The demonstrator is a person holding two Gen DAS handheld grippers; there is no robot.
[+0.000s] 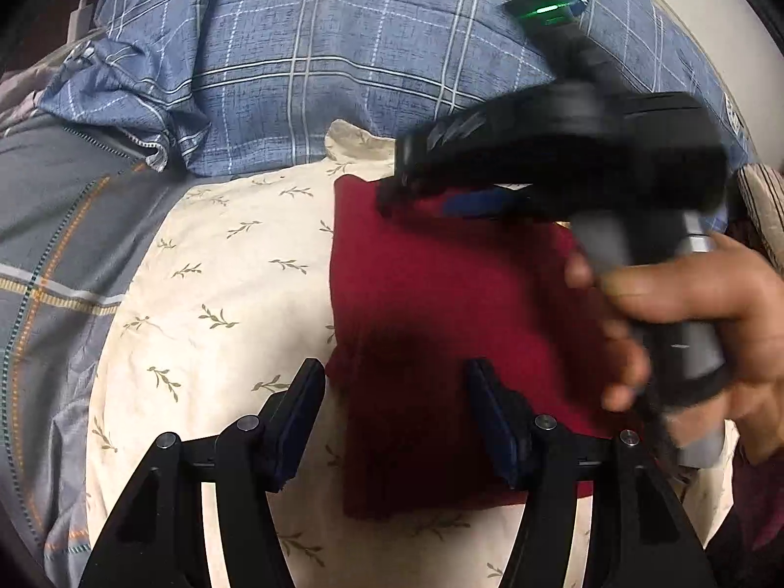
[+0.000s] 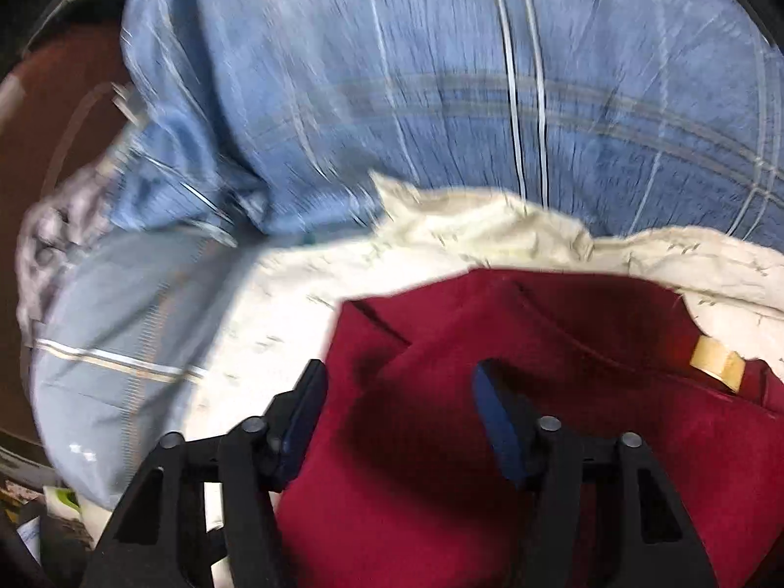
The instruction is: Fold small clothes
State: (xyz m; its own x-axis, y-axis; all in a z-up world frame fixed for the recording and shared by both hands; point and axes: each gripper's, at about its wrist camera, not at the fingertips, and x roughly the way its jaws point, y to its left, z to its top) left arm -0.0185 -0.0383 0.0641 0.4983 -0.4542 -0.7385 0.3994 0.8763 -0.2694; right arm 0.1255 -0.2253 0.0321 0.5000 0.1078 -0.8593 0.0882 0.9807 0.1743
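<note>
A dark red garment (image 1: 441,294) lies folded flat on a cream leaf-print cloth (image 1: 220,269). My left gripper (image 1: 397,382) is open above the garment's near left edge, with nothing between its fingers. A person's hand (image 1: 710,304) holds the blurred right gripper (image 1: 392,196), whose tips are at the garment's far left corner. In the right wrist view the right gripper (image 2: 402,387) has its fingers apart over a raised fold of the red garment (image 2: 539,343), and the pads do not press on it. A beige label (image 2: 718,365) shows at the garment's right side.
Blue checked bedding (image 1: 343,49) bulges behind the cream cloth (image 2: 294,318). Grey checked bedding (image 1: 49,245) lies to the left. A striped fabric edge (image 1: 764,210) shows at the far right.
</note>
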